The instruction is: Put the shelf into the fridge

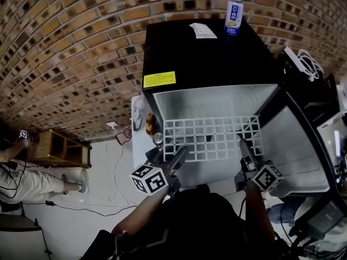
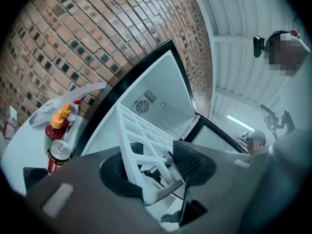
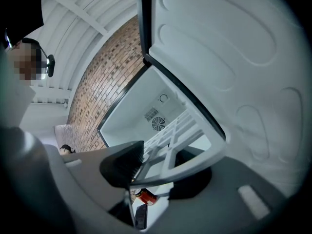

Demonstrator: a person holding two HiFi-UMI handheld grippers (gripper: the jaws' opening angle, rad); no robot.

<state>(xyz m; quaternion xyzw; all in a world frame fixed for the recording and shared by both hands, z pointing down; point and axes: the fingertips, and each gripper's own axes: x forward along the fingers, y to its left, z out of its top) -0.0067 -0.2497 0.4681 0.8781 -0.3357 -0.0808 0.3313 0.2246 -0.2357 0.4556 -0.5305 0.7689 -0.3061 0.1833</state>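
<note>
A white grid shelf lies level at the mouth of the small black fridge, whose white inside is open toward me. My left gripper is shut on the shelf's near left edge. My right gripper is shut on the near right edge. In both gripper views the shelf rim sits pinched between the dark pads, with the fridge's back wall and fan vent beyond. The fridge door stands open on the right.
A drink can and a white card rest on the fridge top. Sauce bottles and a can stand on a white surface left of the fridge. A brick wall is behind it. Cables and a power strip lie to the right.
</note>
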